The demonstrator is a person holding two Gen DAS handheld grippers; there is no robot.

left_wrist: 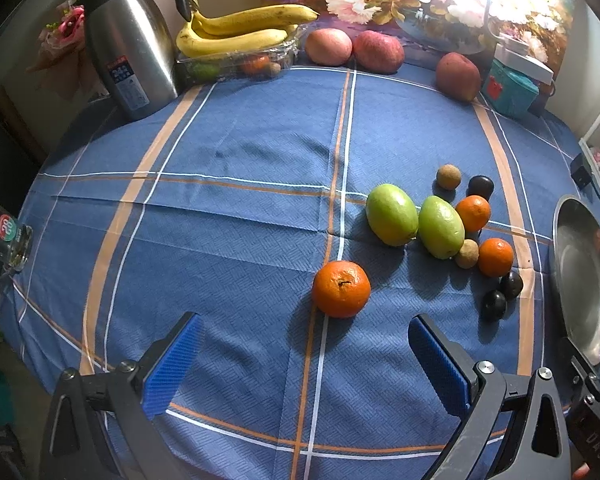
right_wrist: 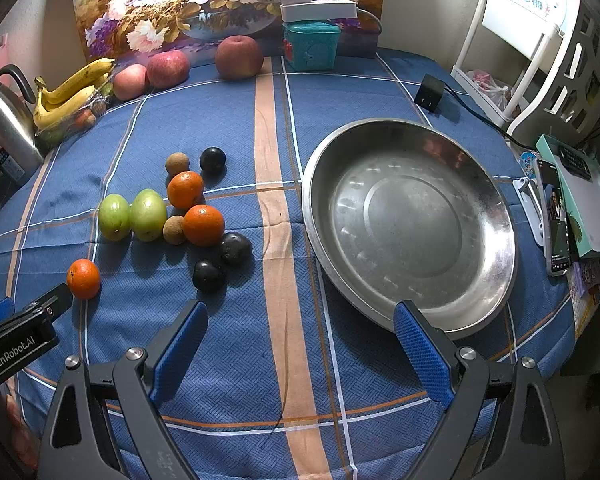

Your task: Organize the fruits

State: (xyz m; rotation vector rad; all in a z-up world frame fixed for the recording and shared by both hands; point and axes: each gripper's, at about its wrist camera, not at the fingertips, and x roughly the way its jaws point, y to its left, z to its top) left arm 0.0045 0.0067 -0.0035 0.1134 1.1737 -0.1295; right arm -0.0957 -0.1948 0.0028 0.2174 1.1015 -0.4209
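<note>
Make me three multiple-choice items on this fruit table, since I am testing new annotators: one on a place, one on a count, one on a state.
1. Where does the lone orange lie?
A. in the steel bowl
B. just ahead of the left gripper
C. beside the kettle

2. How many green fruits lie in the loose cluster on the cloth?
A. one
B. two
C. four

3. What is the state of the steel bowl?
A. empty
B. half full of fruit
C. upside down

Answers:
1 B: it sits on the cloth between the lines of the open fingers.
2 B: two lie side by side.
3 A: only bare metal shows inside it.
</note>
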